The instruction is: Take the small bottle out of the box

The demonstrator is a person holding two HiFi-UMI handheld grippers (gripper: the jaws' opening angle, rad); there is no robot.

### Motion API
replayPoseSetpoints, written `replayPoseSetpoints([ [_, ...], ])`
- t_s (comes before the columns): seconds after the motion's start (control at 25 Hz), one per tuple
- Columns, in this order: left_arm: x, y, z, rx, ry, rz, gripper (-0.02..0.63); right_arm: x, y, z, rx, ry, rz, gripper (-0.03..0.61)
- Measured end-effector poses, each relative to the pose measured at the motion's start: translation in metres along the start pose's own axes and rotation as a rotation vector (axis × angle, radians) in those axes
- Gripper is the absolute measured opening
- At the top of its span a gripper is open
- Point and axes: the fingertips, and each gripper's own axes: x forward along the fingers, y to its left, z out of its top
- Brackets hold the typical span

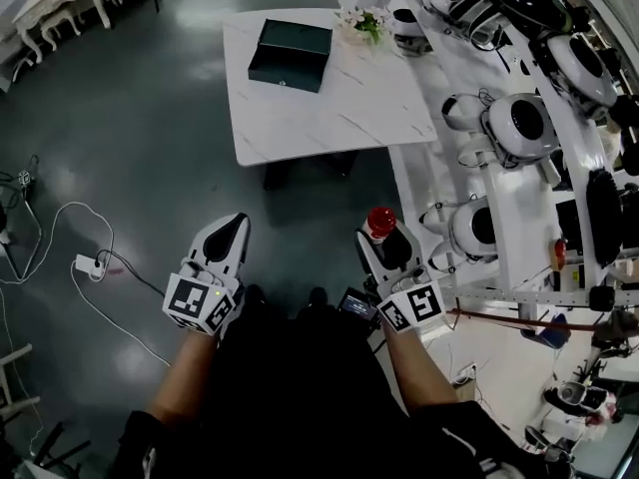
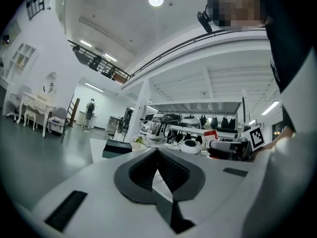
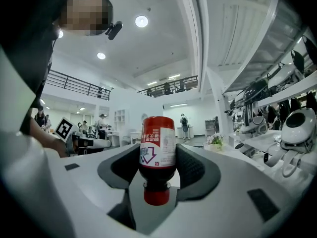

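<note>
Right tool [image 3: 158, 165] gripped the small bottle [image 3: 157, 152] lengthwise, cap inward; left tool [image 2: 158, 170] closed, empty; box [image 1: 291, 54] at twelve o'clock across open floor [image 1: 150, 168].

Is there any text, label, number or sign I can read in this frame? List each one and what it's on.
Bottle label: red and white print with a purple arrow mark, upside down in the right gripper view, too blurred to read.
Left marker cube, right marker cube: black-and-white square patterns, no letters.
Box: no legible text, too small to tell.
</note>
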Motion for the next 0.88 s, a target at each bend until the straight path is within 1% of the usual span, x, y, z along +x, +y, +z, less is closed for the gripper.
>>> replayPoseSetpoints([
  [0.16,0.004,-0.013,0.016,0.045,-0.003,0.026,0.014,-0.002,-0.005,0.011,0.005,-0.040,0.058,0.238],
  [0.32,0.023,-0.041,0.018,0.067,-0.010,0.036,0.014,-0.021,-0.022,0.016,0.000,-0.055,0.107,0.238],
  [0.56,0.048,-0.087,0.024,0.107,-0.011,0.004,0.014,-0.045,-0.054,0.008,0.038,-0.060,0.114,0.238],
  [0.88,0.065,-0.114,0.014,0.141,0.017,0.036,0.014,-0.056,-0.081,0.003,0.066,-0.095,0.158,0.238],
])
